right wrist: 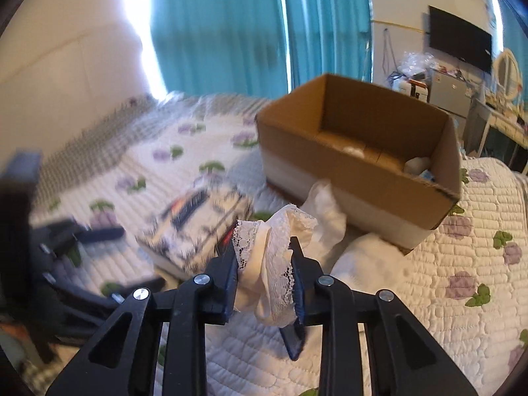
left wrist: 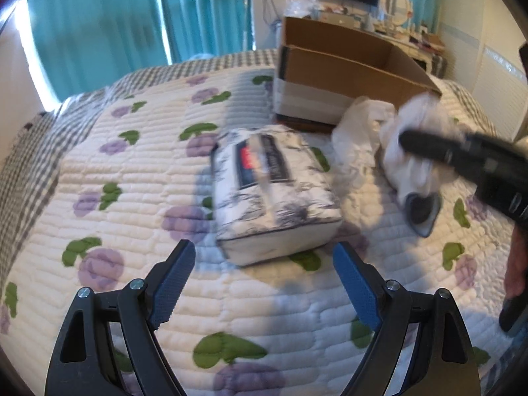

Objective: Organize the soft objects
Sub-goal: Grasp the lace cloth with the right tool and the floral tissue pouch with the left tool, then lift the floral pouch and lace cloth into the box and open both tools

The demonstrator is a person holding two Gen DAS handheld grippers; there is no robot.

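White lacy cloth [right wrist: 267, 264] is pinched tight in the right tool [right wrist: 264, 264] above the bed [right wrist: 445, 264], near the brown box [right wrist: 356, 171], while the left tool [left wrist: 264, 283] hangs wide apart just before the soft printed pack [left wrist: 270, 191].

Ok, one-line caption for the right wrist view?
Right gripper clamps a white lace cloth before the open cardboard box on the quilted bed.
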